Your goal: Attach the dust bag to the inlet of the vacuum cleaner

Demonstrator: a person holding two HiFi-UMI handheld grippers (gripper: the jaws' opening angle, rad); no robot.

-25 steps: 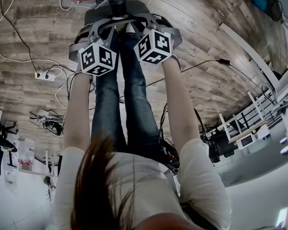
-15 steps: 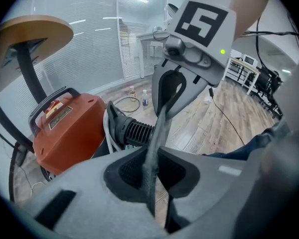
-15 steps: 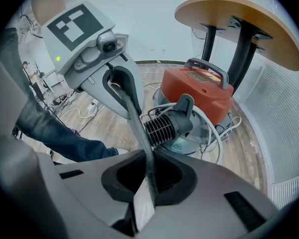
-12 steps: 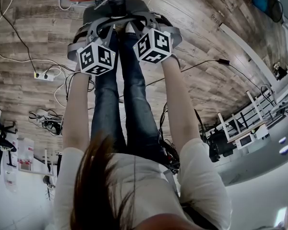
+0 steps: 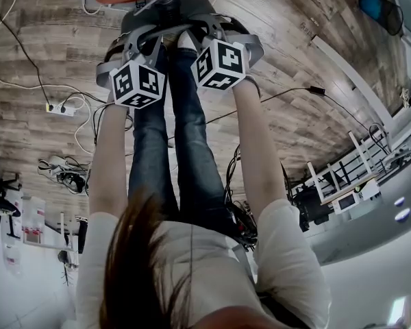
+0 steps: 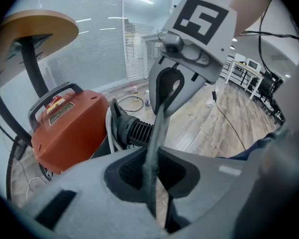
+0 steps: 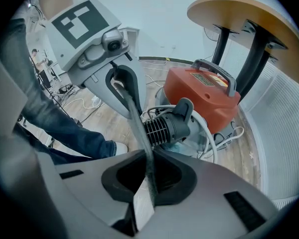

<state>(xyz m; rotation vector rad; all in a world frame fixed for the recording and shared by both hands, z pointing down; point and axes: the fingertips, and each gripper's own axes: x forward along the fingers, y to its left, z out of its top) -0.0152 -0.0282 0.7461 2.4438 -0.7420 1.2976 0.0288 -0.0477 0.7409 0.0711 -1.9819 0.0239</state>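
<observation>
Stretching edge-on between both tools, the dust bag (image 6: 158, 126) is gripped at one end by the left gripper (image 6: 152, 156) and at the other by the right gripper (image 7: 149, 158), each clamped tight on it. In the right gripper view, a ribbed black fitting (image 7: 165, 126) sits just behind the bag at 2 o'clock. The orange vacuum (image 7: 204, 96) lies beyond, under a table (image 7: 239, 14).

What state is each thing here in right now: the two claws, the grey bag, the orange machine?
left gripper, shut on the dust bag.
right gripper, shut on the dust bag.
dust bag, stretched between both grippers, not yet on the vacuum cleaner.
vacuum cleaner, upright, handle on top.
ribbed hose end, bare, nothing fitted over it.
</observation>
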